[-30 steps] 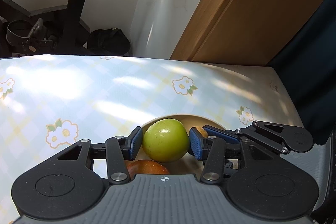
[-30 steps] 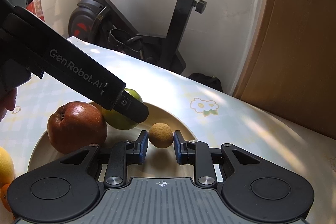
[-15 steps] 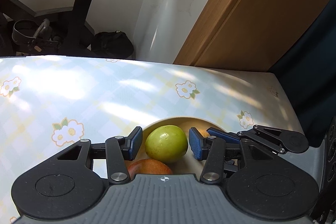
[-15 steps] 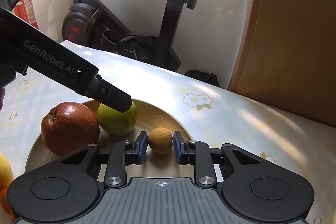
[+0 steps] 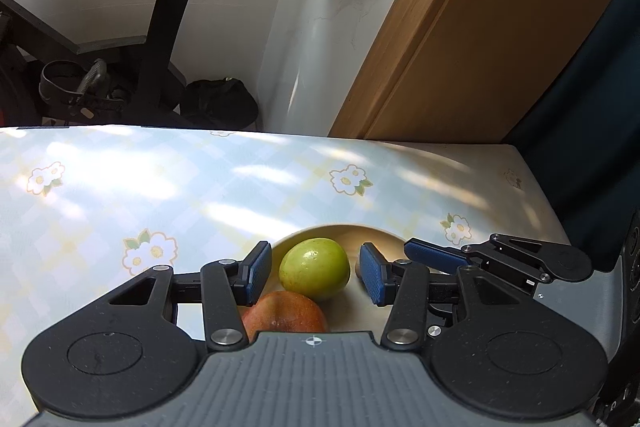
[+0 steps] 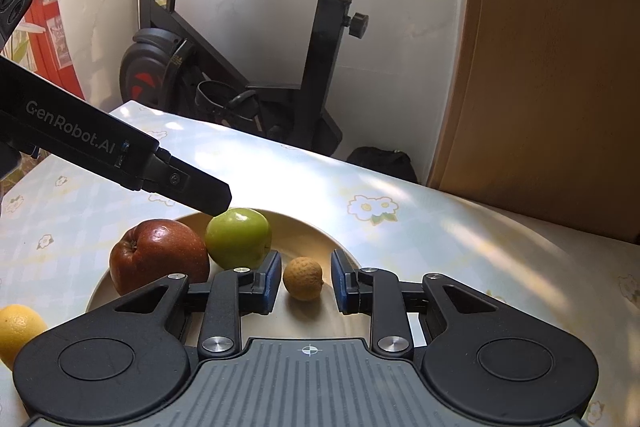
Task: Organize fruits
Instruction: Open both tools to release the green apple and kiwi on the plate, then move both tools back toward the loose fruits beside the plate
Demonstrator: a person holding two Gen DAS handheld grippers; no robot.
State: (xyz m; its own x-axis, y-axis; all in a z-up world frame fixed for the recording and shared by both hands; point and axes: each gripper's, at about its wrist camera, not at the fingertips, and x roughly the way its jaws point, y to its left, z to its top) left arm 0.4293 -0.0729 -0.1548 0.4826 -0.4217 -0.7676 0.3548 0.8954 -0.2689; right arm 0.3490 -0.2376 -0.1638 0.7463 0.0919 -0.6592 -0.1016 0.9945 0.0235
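The left gripper (image 5: 314, 275) has moved up and back from the round green apple (image 5: 313, 268). A second ago its blue pads sat close on both sides of the apple. Now the fingers are spread, with a clear gap on each side, and they hold nothing. From the right wrist view, one of the left fingers hangs just above the apple's top and far side. The apple stays where it lies, so I think this fruit is now put in its place and the left hand is free for the next one.

The right gripper (image 6: 304, 281) has hardly moved. Its fingers are set close together, but they do not pinch anything. The small bumpy yellow-brown fruit (image 6: 303, 278) lies just past the fingertips, in line with the gap, and a thin gap shows on each side of it. I think it has been let go too.

The big table with the pale blue flower cloth (image 5: 160, 187) is under both grippers. On it is the round cream plate (image 6: 320, 231). The plate holds three fruits:
- The big red apple (image 6: 158, 255) is left of the right fingers.
- The green apple is beside it, and they look like they touch.
- The small fruit is closest to the right fingers.

A round yellow fruit (image 6: 18, 327) waits off the plate, far left of the right fingers.
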